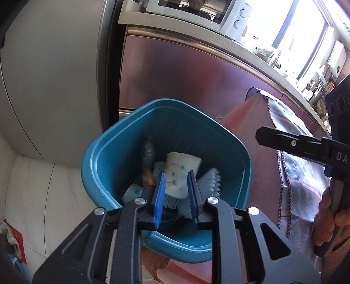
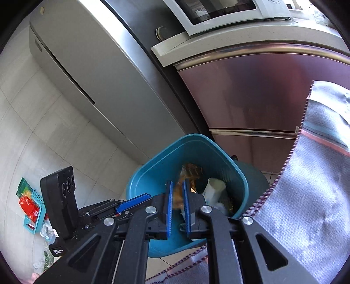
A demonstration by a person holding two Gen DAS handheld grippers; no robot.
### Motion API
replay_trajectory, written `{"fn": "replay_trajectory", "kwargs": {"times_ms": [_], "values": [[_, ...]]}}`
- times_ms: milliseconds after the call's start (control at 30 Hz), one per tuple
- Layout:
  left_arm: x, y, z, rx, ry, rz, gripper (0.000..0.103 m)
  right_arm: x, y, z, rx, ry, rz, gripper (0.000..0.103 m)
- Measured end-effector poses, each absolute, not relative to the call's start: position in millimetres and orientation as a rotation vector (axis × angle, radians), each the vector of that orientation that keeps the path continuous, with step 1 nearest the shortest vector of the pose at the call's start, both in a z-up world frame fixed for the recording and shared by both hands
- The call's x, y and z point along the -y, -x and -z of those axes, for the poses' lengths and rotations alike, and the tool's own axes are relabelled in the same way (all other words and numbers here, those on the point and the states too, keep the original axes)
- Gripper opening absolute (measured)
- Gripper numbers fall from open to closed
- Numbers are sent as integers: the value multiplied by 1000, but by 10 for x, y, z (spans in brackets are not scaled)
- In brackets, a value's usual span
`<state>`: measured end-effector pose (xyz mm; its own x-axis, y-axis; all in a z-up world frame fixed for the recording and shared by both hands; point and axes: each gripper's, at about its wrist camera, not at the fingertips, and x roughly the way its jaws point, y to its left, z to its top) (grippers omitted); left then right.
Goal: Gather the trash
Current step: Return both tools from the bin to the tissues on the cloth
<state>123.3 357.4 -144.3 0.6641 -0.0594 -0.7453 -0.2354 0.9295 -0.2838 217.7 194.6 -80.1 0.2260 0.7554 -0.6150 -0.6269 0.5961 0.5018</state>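
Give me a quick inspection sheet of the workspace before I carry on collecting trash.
Surface: pale tiled floor.
Job's things: teal bin with a paper cup and foam netting inside; brown wrapper at its mouth.
Clutter: teal basket and red packets on the floor.
Claws: left claw open above the bin; right claw barely parted around the wrapper, grip unclear.
Cables: nothing seen.
Surroundings: steel fridge, microwave, grey cloth.

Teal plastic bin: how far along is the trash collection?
Done: the teal plastic bin already holds paper cups, white foam netting and a brown wrapper. In hand: nothing; the left hand-held gripper and right hand-held gripper hang over it, jaws slightly apart. Left: red and green packets lie on the tiled floor.
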Motion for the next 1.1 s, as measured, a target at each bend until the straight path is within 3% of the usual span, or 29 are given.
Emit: {"fn": "replay_trajectory", "kwargs": {"times_ms": [300, 567, 867, 1100], "values": [[-3412, -1096, 1279, -769, 363, -58, 20, -1743, -2050, 716, -909, -177, -976, 13], [-3151, -812, 912, -666, 324, 40, 29, -1399, -1731, 506, -821, -157, -984, 29], [-2503, -670, 623, -598, 279, 228, 37, -677, -1388, 272, -705, -159, -892, 41], [-1894, -738, 599, -619, 280, 377, 39, 114, -1145, 303, -681, -182, -726, 42]]}}
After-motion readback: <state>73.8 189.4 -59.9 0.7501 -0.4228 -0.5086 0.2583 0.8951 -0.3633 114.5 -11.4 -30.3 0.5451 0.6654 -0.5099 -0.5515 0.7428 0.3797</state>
